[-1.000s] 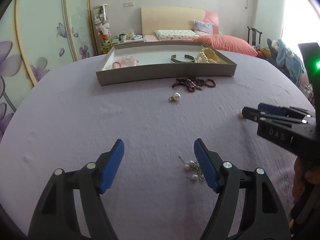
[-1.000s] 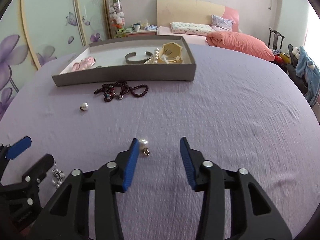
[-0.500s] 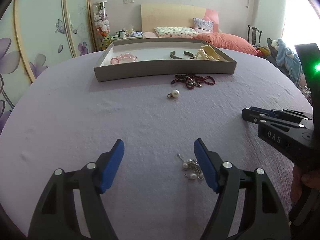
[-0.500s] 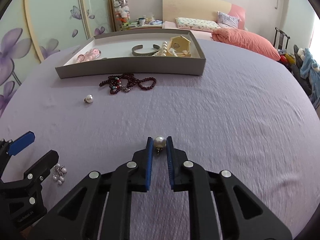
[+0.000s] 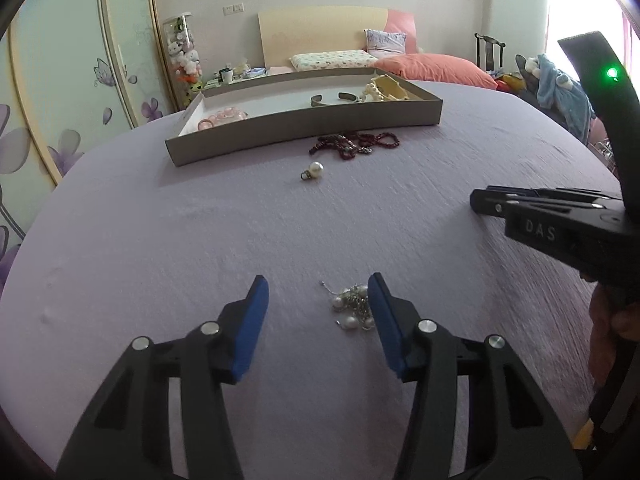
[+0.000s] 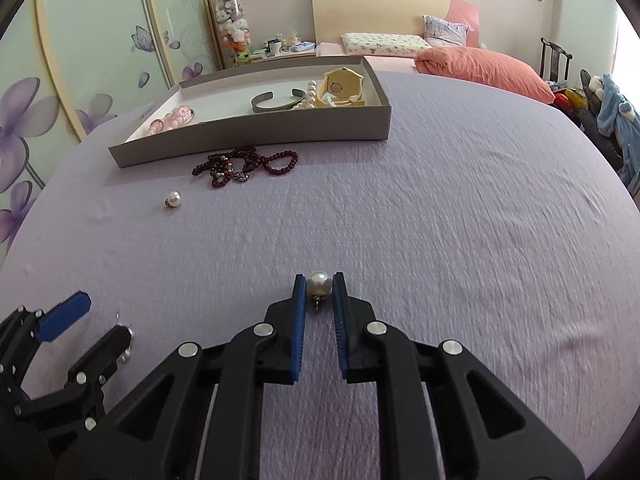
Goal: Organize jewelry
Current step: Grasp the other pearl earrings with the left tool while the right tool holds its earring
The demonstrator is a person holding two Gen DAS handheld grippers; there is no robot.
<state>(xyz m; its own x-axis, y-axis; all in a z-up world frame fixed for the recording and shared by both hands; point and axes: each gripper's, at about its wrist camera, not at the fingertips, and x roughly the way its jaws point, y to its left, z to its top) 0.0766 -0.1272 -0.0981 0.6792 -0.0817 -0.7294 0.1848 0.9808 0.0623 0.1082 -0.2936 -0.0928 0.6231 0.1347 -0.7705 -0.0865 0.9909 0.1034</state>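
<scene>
Item 1, left gripper (image 5: 318,300): at 6 o'clock of the left wrist view, jaws part open and just now closing. The pearl cluster (image 5: 352,307) lies between the blue pads (image 5: 252,326), close against the right one; whether it touches cannot be told.

Item 2, lavender bedspread (image 6: 460,208): covers the bed that carries every piece.

Item 3, grey tray (image 6: 256,132): at 11 o'clock of the right wrist view, well apart from both grippers. Contents, left to right: pink bead bracelet (image 6: 174,116), open metal cuff (image 6: 276,102), white pearl strand (image 6: 306,98), cream box (image 6: 342,86).

Item 4, loose pearl earring (image 6: 173,199): on the bedspread at 10 o'clock of the right wrist view, near the tray's front wall.

Item 5, dark red bead necklace (image 6: 246,166): heaped just beside the tray's front wall, right of the loose earring.

Item 6, right gripper (image 6: 319,286): at 6 o'clock of its own view, jaws narrow, clamped on a pearl pendant (image 6: 319,282) at the pad tips. The pendant's small metal loop hangs below the pearl.

Item 7, person's hand (image 5: 612,332): at 4 o'clock of the left wrist view, around the right gripper's handle.
</scene>
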